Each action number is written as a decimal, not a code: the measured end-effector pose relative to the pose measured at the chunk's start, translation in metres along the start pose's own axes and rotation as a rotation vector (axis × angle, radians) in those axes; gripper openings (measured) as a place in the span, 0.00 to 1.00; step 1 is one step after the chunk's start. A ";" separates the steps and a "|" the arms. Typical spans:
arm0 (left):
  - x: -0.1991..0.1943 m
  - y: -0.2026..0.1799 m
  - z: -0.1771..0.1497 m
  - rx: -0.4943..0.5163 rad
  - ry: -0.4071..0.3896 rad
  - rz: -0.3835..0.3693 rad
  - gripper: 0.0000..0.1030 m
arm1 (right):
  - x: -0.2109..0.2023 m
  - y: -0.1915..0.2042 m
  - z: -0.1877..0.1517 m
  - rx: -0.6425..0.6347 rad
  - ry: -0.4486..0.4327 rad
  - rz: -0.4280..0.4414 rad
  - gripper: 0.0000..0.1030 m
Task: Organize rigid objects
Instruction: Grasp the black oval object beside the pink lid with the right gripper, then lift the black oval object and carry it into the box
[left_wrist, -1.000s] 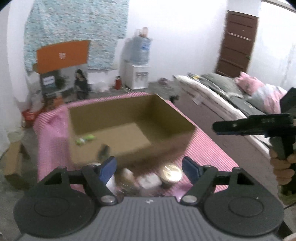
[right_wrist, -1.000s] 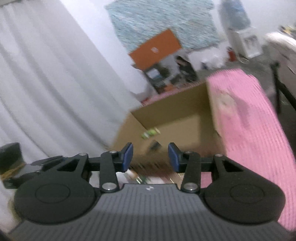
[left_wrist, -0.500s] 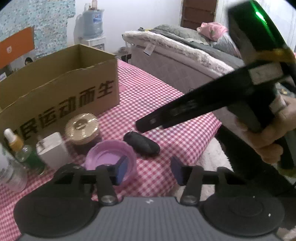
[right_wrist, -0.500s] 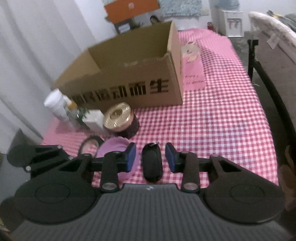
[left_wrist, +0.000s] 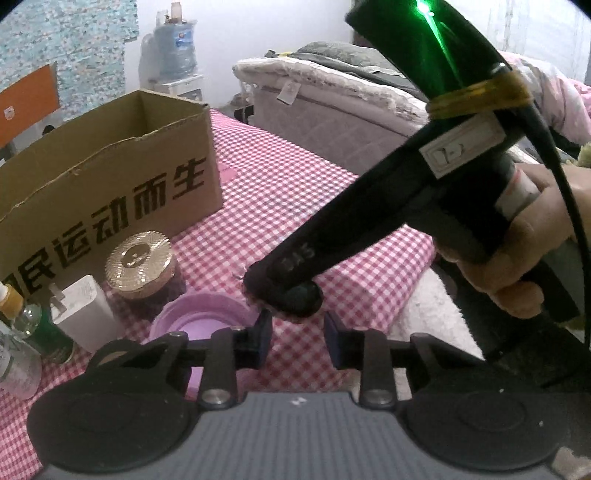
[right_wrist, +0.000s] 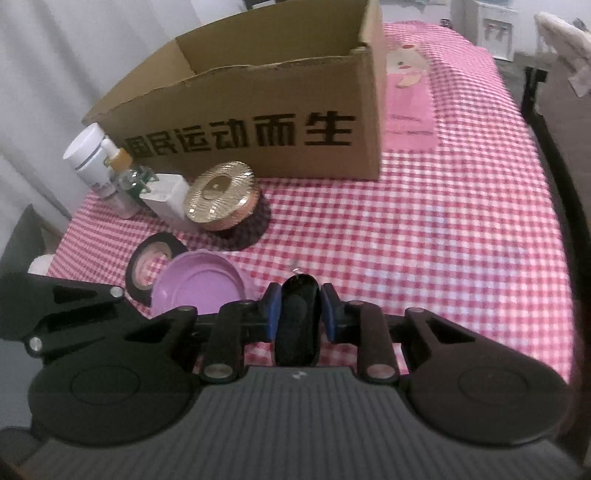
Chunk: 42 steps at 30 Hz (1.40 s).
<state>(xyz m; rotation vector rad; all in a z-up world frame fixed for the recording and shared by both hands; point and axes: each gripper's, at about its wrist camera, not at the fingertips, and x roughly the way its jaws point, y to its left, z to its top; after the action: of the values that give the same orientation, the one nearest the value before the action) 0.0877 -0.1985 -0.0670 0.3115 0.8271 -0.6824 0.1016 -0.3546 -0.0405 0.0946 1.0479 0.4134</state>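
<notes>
A black oval case (right_wrist: 297, 316) lies on the checked cloth between my right gripper's (right_wrist: 298, 311) blue pads, which press its sides. In the left wrist view the case (left_wrist: 301, 298) peeks from under the right gripper's finger (left_wrist: 332, 243). My left gripper (left_wrist: 297, 338) is open and empty, hovering just behind it. An open cardboard box (right_wrist: 266, 110) (left_wrist: 110, 177) stands behind. In front of it are a gold-lidded jar (right_wrist: 221, 197) (left_wrist: 139, 258), a white charger (right_wrist: 166, 197) (left_wrist: 83, 314), a purple lid (right_wrist: 197, 284) (left_wrist: 201, 325), a tape roll (right_wrist: 149, 264) and small bottles (right_wrist: 118, 177).
The pink checked tablecloth (right_wrist: 424, 240) covers the table, whose right edge drops off near a bed (left_wrist: 332, 96). A white curtain (right_wrist: 55, 74) hangs at the left. A water dispenser (left_wrist: 173, 48) stands by the far wall.
Both grippers dropped from above the box to the table's front. The right gripper slid forward around the black case and closed on it. The left gripper narrowed slightly.
</notes>
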 end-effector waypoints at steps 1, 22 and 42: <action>0.001 -0.001 0.002 0.002 0.002 -0.006 0.31 | -0.002 -0.004 -0.002 0.023 -0.002 -0.002 0.21; 0.049 -0.026 0.032 -0.002 0.098 -0.027 0.42 | -0.027 -0.071 -0.043 0.390 -0.055 0.172 0.14; -0.030 0.003 0.049 -0.057 -0.088 0.045 0.33 | -0.077 -0.018 -0.015 0.344 -0.224 0.225 0.14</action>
<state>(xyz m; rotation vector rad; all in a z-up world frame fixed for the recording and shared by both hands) 0.1028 -0.2081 -0.0128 0.2462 0.7518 -0.6255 0.0611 -0.4019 0.0106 0.5584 0.8805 0.4117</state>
